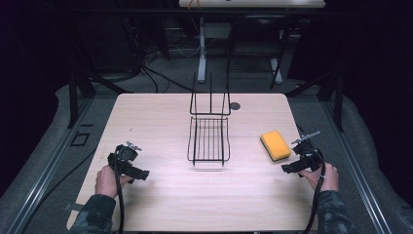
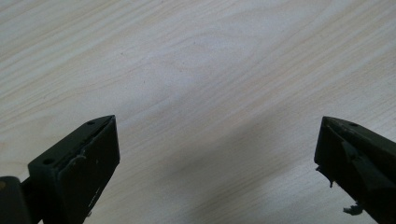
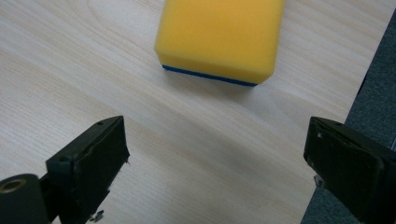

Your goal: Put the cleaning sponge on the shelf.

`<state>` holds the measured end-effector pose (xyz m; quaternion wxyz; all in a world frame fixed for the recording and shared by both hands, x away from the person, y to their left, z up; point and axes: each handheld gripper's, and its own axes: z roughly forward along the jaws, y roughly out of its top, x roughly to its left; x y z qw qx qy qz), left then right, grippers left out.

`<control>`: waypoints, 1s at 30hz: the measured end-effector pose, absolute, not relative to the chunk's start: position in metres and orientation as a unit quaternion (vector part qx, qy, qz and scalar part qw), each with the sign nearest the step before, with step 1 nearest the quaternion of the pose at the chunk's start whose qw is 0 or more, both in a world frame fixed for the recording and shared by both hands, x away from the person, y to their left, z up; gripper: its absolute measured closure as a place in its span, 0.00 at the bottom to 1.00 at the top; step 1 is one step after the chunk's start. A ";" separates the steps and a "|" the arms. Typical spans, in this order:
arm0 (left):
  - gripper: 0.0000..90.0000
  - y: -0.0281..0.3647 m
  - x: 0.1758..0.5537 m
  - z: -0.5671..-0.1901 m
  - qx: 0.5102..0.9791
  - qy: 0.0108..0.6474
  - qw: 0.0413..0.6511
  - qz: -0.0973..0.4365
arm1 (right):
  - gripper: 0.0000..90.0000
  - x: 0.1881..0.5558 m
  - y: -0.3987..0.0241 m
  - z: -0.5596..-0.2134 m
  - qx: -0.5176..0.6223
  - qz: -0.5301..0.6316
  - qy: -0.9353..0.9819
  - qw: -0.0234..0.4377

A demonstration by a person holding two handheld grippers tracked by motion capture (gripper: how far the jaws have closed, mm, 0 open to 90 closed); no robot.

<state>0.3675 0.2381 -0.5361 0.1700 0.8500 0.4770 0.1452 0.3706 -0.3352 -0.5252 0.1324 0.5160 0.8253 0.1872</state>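
Both grippers idle low on the desk [image 1: 160, 204], fingers spread, empty: right gripper [image 3: 215, 163] aimed at sponge [image 3: 219, 37] just ahead, rack [image 1: 209, 139] mid-frame, left gripper [image 2: 215, 158] over bare wood.

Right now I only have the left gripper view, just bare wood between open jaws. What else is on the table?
Observer: A black wire rack stands mid-table, empty.
Operator: Anything to pick up?
Observer: A yellow sponge lies right of the rack, flat on the table.
Operator: Where's the other hand-held gripper?
Observer: The right hand-held gripper is open, facing the sponge, not touching it.
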 end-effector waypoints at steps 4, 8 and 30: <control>0.00 0.238 0.367 -0.536 0.851 0.476 0.171 0.142 | 0.04 0.372 -0.334 -0.522 0.511 0.188 0.828 0.134; 0.00 0.240 0.368 -0.537 0.851 0.476 0.172 0.138 | 0.03 0.376 -0.333 -0.520 0.508 0.190 0.829 0.137; 0.00 0.236 0.371 -0.539 0.860 0.465 0.170 0.122 | 0.00 0.417 -0.319 -0.518 0.510 0.209 0.823 0.135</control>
